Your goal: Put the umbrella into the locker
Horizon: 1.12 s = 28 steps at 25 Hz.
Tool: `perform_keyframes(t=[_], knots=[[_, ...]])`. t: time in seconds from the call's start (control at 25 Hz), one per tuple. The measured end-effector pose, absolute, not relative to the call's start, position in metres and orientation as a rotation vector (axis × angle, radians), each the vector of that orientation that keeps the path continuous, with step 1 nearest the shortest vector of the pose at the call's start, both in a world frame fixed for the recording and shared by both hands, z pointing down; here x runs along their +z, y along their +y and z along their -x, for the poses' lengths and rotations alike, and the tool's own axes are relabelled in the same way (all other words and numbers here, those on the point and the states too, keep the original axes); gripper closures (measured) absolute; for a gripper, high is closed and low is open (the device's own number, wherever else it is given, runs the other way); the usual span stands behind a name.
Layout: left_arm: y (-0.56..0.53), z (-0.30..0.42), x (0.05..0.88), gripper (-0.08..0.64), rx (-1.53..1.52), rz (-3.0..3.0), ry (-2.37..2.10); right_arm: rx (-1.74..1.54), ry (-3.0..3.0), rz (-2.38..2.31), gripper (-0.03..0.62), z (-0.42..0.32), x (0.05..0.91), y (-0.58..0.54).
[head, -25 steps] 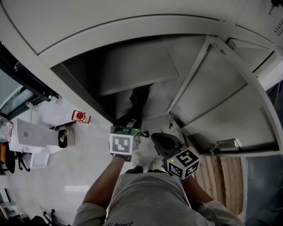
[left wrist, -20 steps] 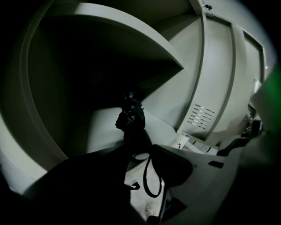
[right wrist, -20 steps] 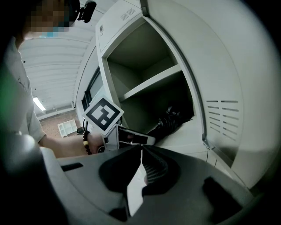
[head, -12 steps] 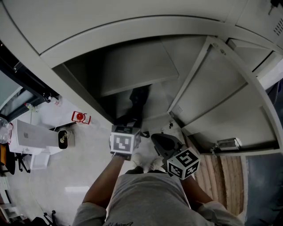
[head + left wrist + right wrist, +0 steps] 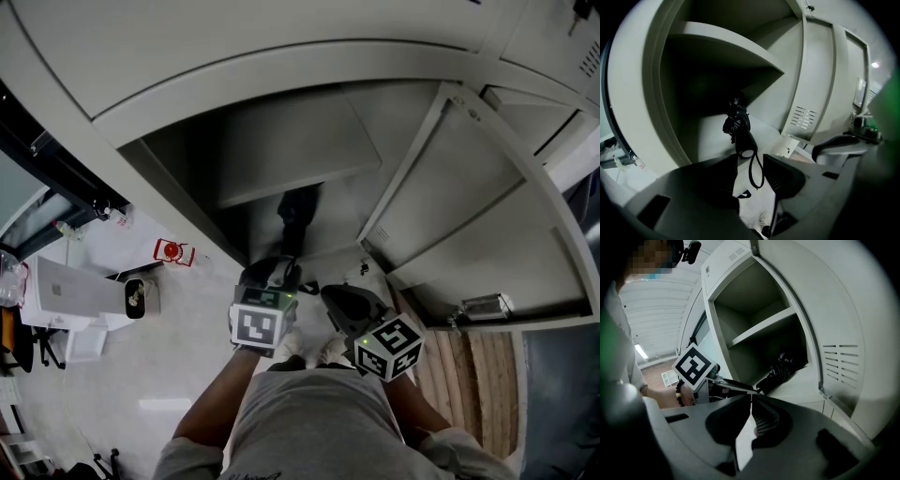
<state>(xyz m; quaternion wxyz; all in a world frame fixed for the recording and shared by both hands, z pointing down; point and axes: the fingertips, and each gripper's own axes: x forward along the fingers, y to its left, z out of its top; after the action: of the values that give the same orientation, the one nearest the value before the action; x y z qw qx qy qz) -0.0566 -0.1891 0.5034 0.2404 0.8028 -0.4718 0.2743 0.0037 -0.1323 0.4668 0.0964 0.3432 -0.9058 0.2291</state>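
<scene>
The black folded umbrella (image 5: 295, 216) lies on the floor of the open grey locker (image 5: 281, 159), under its shelf. In the left gripper view the umbrella (image 5: 739, 129) points its handle end at me, and its wrist strap (image 5: 754, 171) hangs over the locker's front edge. My left gripper (image 5: 751, 176) is open just in front of the handle, with the strap seen in the gap between the jaws and no pad pressing on it. Beside it my right gripper (image 5: 751, 399) is shut and empty, and in its view the umbrella (image 5: 780, 369) shows inside the locker.
The locker door (image 5: 450, 187) stands open to the right. A shelf (image 5: 726, 42) splits the compartment above the umbrella. On the pale floor at the left lie a red-and-white item (image 5: 172, 251) and a white box (image 5: 70, 291). The person's shoes (image 5: 305, 347) are below the grippers.
The left gripper has drawn back a little from the locker toward the person. The umbrella stays where it lay, and the right gripper has not moved.
</scene>
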Motion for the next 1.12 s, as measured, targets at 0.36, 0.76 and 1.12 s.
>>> perform_keyframes(t=[0.36, 0.76, 1.12], knots=[[-0.160, 0.061, 0.495, 0.477, 0.774, -2.253, -1.262, 0.658, -2.687, -1.014, 0.563, 0.000, 0.462, -0.135], [-0.126, 0.042, 0.479, 0.545, 0.737, -2.416, -1.154, 0.638, -2.671, -1.027, 0.563, -0.003, 0.461, -0.132], [-0.125, 0.054, 0.482, 0.545, 0.683, -2.368, -1.184, 0.628, -2.649, -1.052, 0.563, -0.007, 0.461, -0.129]])
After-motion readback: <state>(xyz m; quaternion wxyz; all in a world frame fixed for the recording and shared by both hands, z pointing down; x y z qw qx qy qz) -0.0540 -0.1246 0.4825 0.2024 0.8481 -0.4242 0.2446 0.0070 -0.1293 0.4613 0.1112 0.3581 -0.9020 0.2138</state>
